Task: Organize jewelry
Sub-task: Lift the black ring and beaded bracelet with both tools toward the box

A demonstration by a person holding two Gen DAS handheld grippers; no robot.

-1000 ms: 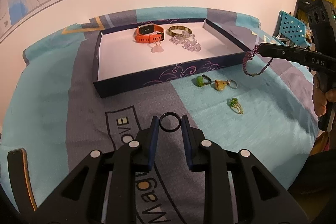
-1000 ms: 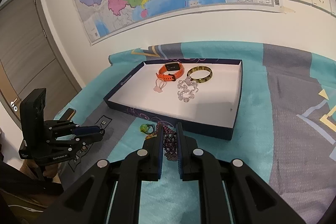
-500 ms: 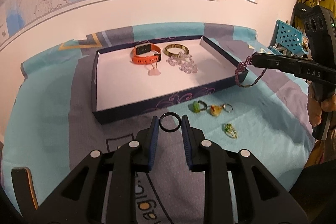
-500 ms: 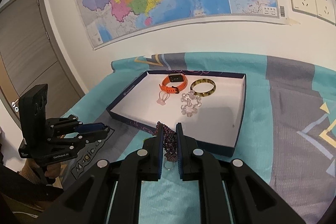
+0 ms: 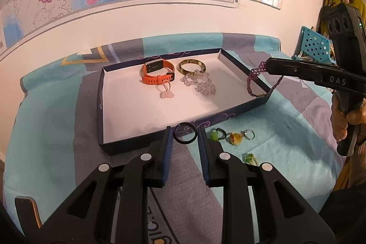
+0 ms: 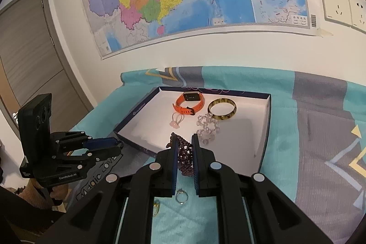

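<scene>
The left gripper [image 5: 184,134] is clamped on a thin black ring [image 5: 185,132], holding it upright between the blue pads just in front of the near wall of the box [image 5: 101,93]. The right gripper [image 6: 184,148] is pressed together on a purple beaded bracelet [image 6: 184,156]; in the left wrist view that bracelet [image 5: 254,81] hangs as a loop from the fingertips over the right end of the box. The box is shallow, dark blue outside and white inside, and sits on a teal and grey cloth [image 5: 57,129] covering the surface. At its far side lie an orange watch [image 5: 157,74], a tortoiseshell bangle [image 5: 191,66], a clear bead bracelet [image 5: 199,84] touching the bangle, and a small pink charm on a loop [image 5: 166,93] just in front of the watch. On the cloth in front of the box lie a green ring [image 5: 216,134], an amber ring [image 5: 236,137] and another green ring [image 5: 250,158].
</scene>
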